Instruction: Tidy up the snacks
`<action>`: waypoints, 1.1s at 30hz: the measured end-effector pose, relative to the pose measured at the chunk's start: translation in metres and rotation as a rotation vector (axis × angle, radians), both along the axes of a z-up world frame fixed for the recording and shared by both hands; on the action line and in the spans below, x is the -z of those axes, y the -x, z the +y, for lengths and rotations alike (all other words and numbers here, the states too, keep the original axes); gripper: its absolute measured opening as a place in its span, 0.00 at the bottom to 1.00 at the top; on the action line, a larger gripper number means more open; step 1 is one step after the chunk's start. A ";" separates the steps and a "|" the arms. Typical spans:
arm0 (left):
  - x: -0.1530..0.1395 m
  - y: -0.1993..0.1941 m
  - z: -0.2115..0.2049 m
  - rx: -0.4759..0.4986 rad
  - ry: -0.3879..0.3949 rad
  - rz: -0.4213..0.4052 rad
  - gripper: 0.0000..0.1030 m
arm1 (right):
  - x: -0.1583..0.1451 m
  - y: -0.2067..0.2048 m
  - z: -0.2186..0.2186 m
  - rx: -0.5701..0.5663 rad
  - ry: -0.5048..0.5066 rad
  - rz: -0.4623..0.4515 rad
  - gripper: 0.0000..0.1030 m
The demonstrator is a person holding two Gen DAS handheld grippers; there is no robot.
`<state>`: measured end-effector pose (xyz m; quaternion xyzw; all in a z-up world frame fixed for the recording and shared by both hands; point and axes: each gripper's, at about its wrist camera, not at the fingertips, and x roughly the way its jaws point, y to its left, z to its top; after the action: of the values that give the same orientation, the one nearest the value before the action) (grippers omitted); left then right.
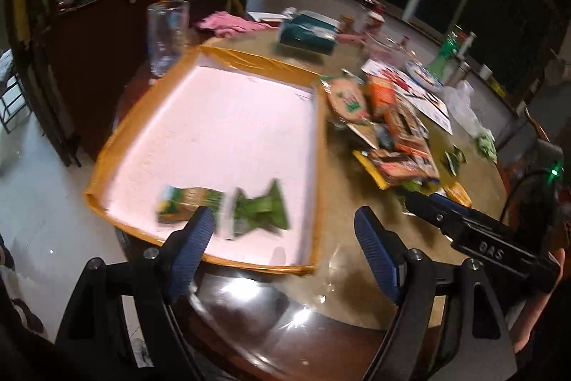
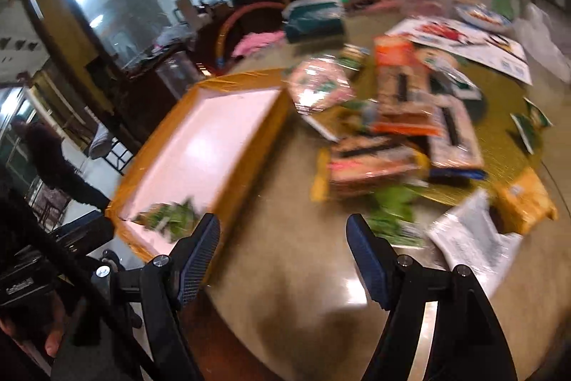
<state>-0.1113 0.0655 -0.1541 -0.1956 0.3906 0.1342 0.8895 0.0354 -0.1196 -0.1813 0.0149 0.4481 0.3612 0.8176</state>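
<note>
A white tray with an orange taped rim lies on the round table. Two green snack packets rest inside it near the front edge. My left gripper hovers just in front of them, open and empty. A mixed pile of snack packs sits right of the tray. In the right wrist view the tray is at left with the green packets in its near corner. My right gripper is open and empty over bare table, with a green packet just beyond its right finger.
A tall glass, a pink cloth and a teal tissue pack stand behind the tray. A white wrapper and a yellow packet lie at right. A person stands in the background.
</note>
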 end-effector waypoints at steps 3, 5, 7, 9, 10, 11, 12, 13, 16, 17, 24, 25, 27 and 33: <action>-0.003 -0.011 -0.018 0.041 -0.021 0.010 0.79 | 0.006 -0.009 -0.021 0.038 0.011 0.027 0.71; -0.005 -0.016 -0.026 0.066 -0.036 0.012 0.79 | 0.010 -0.012 -0.032 0.061 0.017 0.038 0.71; -0.005 -0.020 -0.032 0.084 -0.050 0.008 0.79 | 0.013 -0.016 -0.038 0.073 0.011 0.051 0.71; -0.003 -0.023 -0.035 0.090 -0.053 0.013 0.79 | 0.014 -0.019 -0.044 0.091 0.011 0.053 0.71; -0.001 -0.025 -0.035 0.094 -0.053 0.016 0.79 | 0.015 -0.021 -0.046 0.101 0.019 0.054 0.71; 0.000 -0.025 -0.035 0.100 -0.051 0.014 0.79 | 0.015 -0.021 -0.047 0.107 0.023 0.056 0.71; 0.000 -0.026 -0.037 0.104 -0.053 0.015 0.79 | 0.016 -0.023 -0.047 0.109 0.032 0.062 0.71; 0.000 -0.026 -0.036 0.108 -0.058 0.014 0.79 | 0.017 -0.025 -0.046 0.108 0.041 0.064 0.71; 0.000 -0.027 -0.033 0.116 -0.059 0.013 0.79 | 0.015 -0.030 -0.040 0.114 0.073 0.054 0.71; 0.000 -0.027 -0.031 0.118 -0.057 0.011 0.79 | 0.014 -0.032 -0.037 0.114 0.074 0.056 0.71; 0.006 -0.020 -0.008 0.102 -0.023 -0.014 0.79 | 0.019 -0.035 -0.011 0.099 0.124 0.056 0.71; 0.007 -0.019 -0.005 0.100 -0.012 -0.018 0.79 | 0.022 -0.035 -0.007 0.096 0.131 0.063 0.71; 0.009 -0.017 0.002 0.093 0.007 -0.024 0.79 | 0.025 -0.036 0.001 0.092 0.150 0.069 0.71; 0.014 -0.011 0.011 0.083 0.048 -0.040 0.79 | 0.024 -0.032 0.012 0.081 0.182 0.054 0.71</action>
<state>-0.1000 0.0768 -0.1676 -0.2031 0.3838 0.0841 0.8969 0.0676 -0.1076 -0.2058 -0.0317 0.4999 0.2851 0.8172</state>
